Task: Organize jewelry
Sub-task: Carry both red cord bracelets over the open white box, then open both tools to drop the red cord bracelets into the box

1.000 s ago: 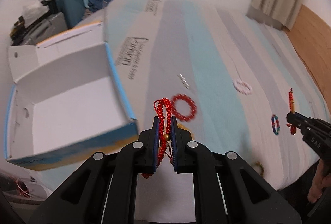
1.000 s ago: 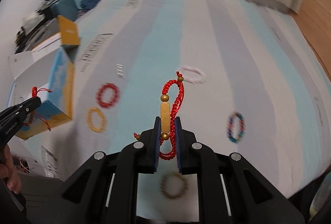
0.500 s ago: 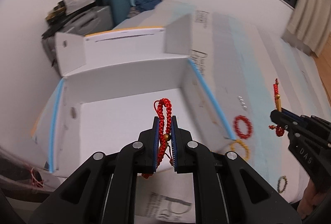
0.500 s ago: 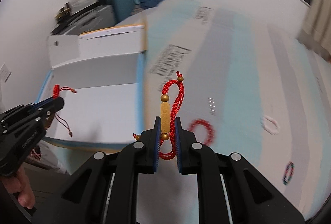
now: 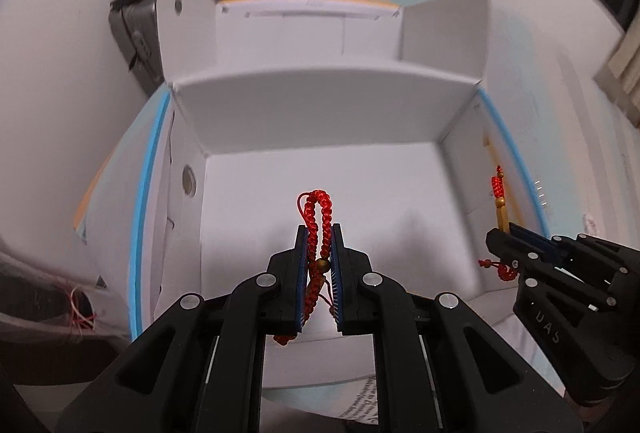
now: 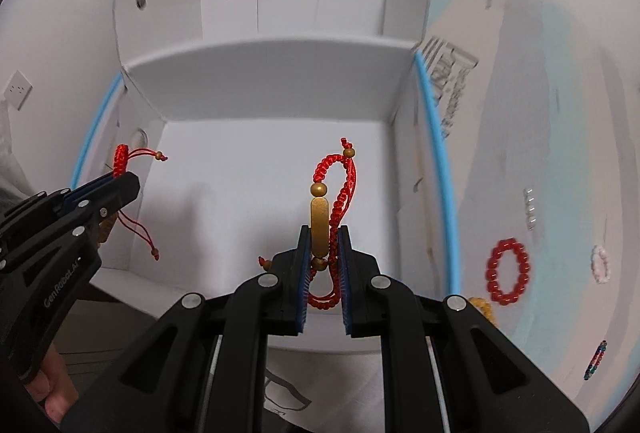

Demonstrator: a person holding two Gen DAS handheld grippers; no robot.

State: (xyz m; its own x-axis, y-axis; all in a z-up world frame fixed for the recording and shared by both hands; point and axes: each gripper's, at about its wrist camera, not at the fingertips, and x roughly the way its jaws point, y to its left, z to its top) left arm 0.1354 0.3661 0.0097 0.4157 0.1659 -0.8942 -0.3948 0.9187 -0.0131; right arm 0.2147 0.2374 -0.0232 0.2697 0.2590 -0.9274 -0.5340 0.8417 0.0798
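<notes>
In the left wrist view, the left gripper point(image 5: 319, 233) is seen closed on a red braided cord bracelet with a small gold bead point(image 5: 318, 223). The bracelet stands upright between the jaws, its loop above the tips and its loose ends hanging below. The landmark is the open white cardboard box with blue edges point(image 5: 320, 113). The gripper is held over the bare white floor of this box, near its front wall. At the right side of the box, the right gripper point(image 5: 506, 235) is seen just inside the right wall.

In the right wrist view, the right gripper point(image 6: 323, 233) is closed on a red braided cord bracelet with a long gold bar and gold beads point(image 6: 330, 201). It is held over the middle of the box point(image 6: 272, 69) floor. The left gripper point(image 6: 120, 179) is seen at the left wall of the box. Outside the box, to its right, a red bead bracelet point(image 6: 508, 271), a white bead bracelet point(image 6: 600, 264) and a dark multicoloured bracelet point(image 6: 596, 361) lie on the striped cloth point(image 6: 560, 113).

The step in hand is judged to be the release of both bracelets into the box. To do it well, both grippers should be lowered close to the floor before the jaws are opened, so the cords do not bounce out. The jaws should be opened wide, because thin cord ends may catch on the ribbed pads. The two bracelets are best dropped apart, so they do not tangle.
</notes>
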